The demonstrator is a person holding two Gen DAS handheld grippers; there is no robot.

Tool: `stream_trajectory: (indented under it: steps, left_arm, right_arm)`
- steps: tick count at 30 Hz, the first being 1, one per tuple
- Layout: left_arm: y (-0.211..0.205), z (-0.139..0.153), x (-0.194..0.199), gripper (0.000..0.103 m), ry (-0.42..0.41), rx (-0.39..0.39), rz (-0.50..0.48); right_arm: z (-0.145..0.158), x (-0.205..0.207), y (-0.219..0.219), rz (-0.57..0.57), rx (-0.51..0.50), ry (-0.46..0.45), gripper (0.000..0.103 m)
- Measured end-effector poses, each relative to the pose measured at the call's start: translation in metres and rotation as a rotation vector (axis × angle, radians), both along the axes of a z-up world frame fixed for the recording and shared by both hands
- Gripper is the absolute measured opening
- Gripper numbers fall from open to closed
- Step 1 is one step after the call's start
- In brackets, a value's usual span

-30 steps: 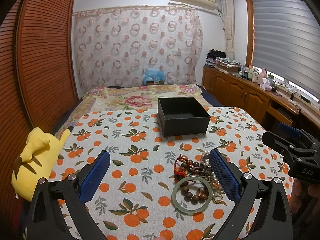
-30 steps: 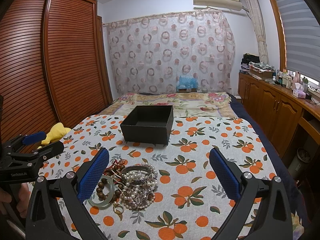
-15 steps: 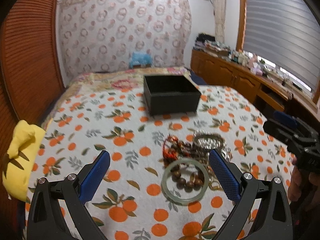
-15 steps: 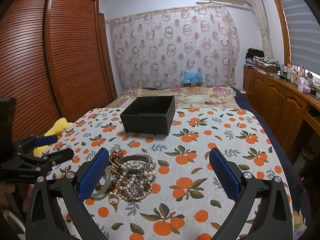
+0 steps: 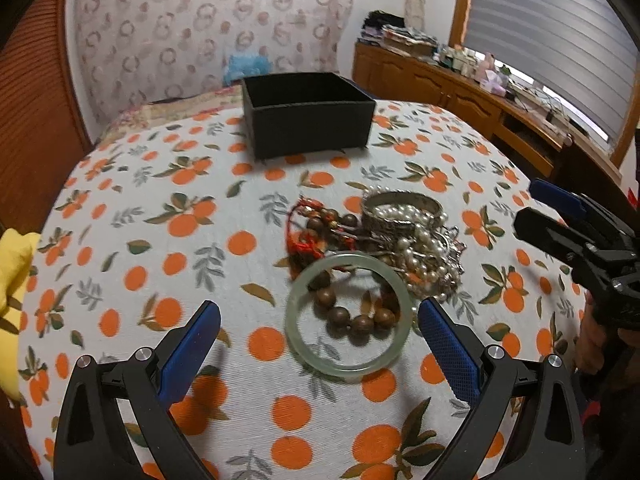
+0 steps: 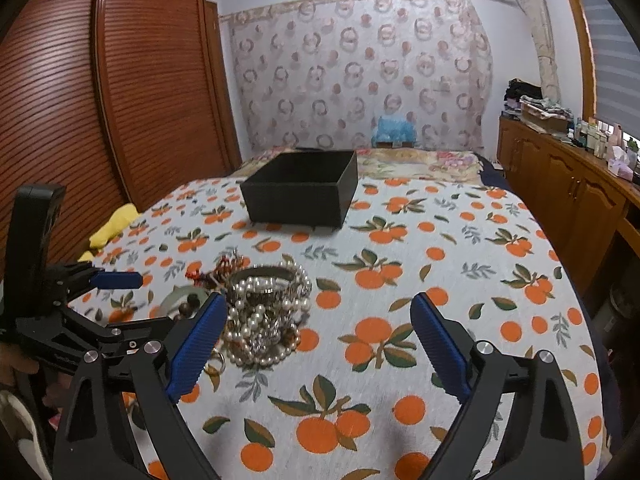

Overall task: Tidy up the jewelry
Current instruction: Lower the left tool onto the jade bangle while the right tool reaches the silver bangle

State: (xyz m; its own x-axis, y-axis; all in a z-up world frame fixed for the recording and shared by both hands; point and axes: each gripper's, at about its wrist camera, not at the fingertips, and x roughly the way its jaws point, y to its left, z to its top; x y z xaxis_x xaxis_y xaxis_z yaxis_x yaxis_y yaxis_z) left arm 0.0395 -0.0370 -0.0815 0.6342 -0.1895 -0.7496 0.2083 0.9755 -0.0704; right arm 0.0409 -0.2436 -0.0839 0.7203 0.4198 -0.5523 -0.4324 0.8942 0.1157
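We see the jewelry pile (image 5: 384, 248) lying on the orange-print cloth (image 5: 160, 216) that covers the surface, nearer to us than the black box (image 5: 306, 118), which stands apart from it further back with its top uncovered. At the pile's near edge a pale green bangle (image 5: 349, 316) lies flat, ringed around part of a brown bead bracelet (image 5: 352, 318); behind these sit red-corded beads (image 5: 310, 228), a silver cuff (image 5: 402, 208) and tangled pearls (image 5: 428, 256). Our left claw (image 5: 320, 340) hangs low over the cloth, tilted down toward the pile, jaws spread wide and gripping nothing; its right finger (image 5: 448, 344) is just beside the bangle's rim, and the bangle lies partly between the two blue pads. In the right wrist view the pile (image 6: 264, 312) is at the lower left, and our right claw (image 6: 316, 338) is also spread wide and empty, held level above the cloth, its left finger (image 6: 196, 344) close beside the pearls. The left claw's body (image 6: 80, 320) shows at that view's left edge. A yellow plush (image 5: 12, 264) lies at the cloth's left edge.
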Motion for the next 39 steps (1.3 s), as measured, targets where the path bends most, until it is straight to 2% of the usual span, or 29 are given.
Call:
stream_trajectory:
  steps: [7, 10, 13, 16, 22, 24, 27, 34, 39]
  left_arm:
    - [-0.011, -0.006, 0.007, 0.095, 0.037, -0.038, -0.074]
    - [-0.013, -0.009, 0.010, 0.083, 0.052, -0.045, -0.090]
    - [-0.014, -0.012, 0.012, 0.079, 0.057, -0.036, -0.096]
    - [-0.013, -0.011, 0.011, 0.069, 0.049, -0.035, -0.093]
    - [-0.004, -0.009, 0.006, 0.069, 0.021, -0.069, -0.074]
    - [-0.001, -0.005, 0.004, 0.069, 0.002, -0.075, -0.061]
    - [0.005, 0.000, 0.001, 0.069, -0.028, -0.082, -0.039]
    - [0.014, 0.002, -0.002, 0.069, -0.047, -0.090, -0.017]
    - [0.016, 0.002, -0.003, 0.069, -0.051, -0.093, -0.011]
  right_arm:
    - [-0.008, 0.005, -0.001, 0.017, -0.012, 0.038, 0.081]
    - [-0.009, 0.007, 0.000, 0.032, -0.013, 0.051, 0.074]
    - [-0.009, 0.010, 0.002, 0.052, -0.022, 0.061, 0.068]
    - [-0.008, 0.013, 0.005, 0.074, -0.032, 0.069, 0.061]
    - [-0.006, 0.032, 0.017, 0.133, -0.050, 0.101, 0.048]
    - [-0.006, 0.042, 0.022, 0.155, -0.052, 0.116, 0.039]
    - [-0.005, 0.056, 0.029, 0.176, -0.063, 0.136, 0.032]
    - [-0.010, 0.082, 0.049, 0.237, -0.097, 0.200, 0.025]
    - [-0.019, 0.093, 0.056, 0.268, -0.126, 0.253, 0.024]
